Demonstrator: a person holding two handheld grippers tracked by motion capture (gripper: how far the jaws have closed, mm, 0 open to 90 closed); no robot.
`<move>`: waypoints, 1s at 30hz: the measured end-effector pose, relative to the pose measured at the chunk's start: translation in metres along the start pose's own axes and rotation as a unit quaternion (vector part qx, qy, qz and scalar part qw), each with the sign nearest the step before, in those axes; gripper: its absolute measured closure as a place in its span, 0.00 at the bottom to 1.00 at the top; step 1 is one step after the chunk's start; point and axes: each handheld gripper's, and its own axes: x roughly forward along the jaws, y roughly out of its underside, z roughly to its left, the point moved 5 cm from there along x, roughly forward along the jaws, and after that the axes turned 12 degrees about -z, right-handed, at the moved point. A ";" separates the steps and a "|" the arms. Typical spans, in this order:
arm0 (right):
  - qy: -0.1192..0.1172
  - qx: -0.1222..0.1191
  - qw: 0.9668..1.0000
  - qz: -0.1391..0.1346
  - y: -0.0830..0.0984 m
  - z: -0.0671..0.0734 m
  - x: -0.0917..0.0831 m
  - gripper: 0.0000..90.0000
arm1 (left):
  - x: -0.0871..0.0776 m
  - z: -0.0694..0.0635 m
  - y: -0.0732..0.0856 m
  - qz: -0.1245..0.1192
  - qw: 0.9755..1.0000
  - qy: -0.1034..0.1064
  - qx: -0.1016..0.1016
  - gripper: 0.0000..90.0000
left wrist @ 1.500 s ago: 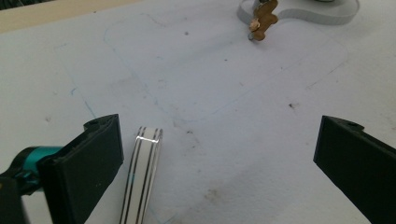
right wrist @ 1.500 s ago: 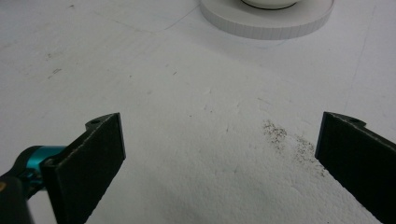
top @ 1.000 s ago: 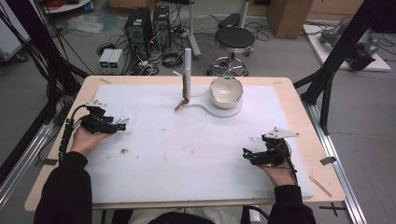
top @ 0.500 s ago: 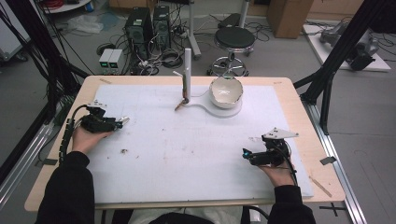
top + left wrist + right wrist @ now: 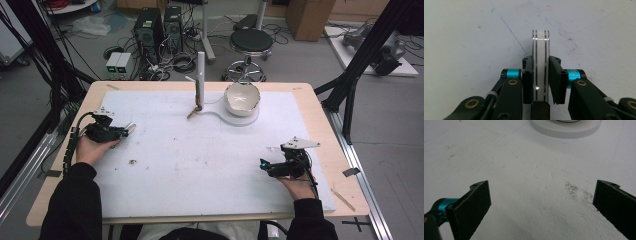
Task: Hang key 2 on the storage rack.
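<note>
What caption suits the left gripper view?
Left gripper shut on a clear striped tube above the white table.

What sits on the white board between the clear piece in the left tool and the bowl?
Nothing visible blocks it. The left tool has just closed on the clear piece; bare board runs toward the bowl, the upright stick standing beside it.

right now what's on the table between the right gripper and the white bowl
Nothing solid: bare white table cover runs from the right gripper to the bowl, with a dark speck patch in the right gripper view.
</note>
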 end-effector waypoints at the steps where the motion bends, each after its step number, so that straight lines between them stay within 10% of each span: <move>1: 0.000 0.000 1.000 0.000 0.000 0.000 0.000 0.01 | -0.002 0.000 -0.001 -0.001 1.000 0.000 0.000 0.83; 30: -0.015 0.000 1.000 -0.011 -0.004 0.006 0.000 0.01 | -0.065 -0.013 -0.081 -0.090 0.995 -0.013 0.036 0.83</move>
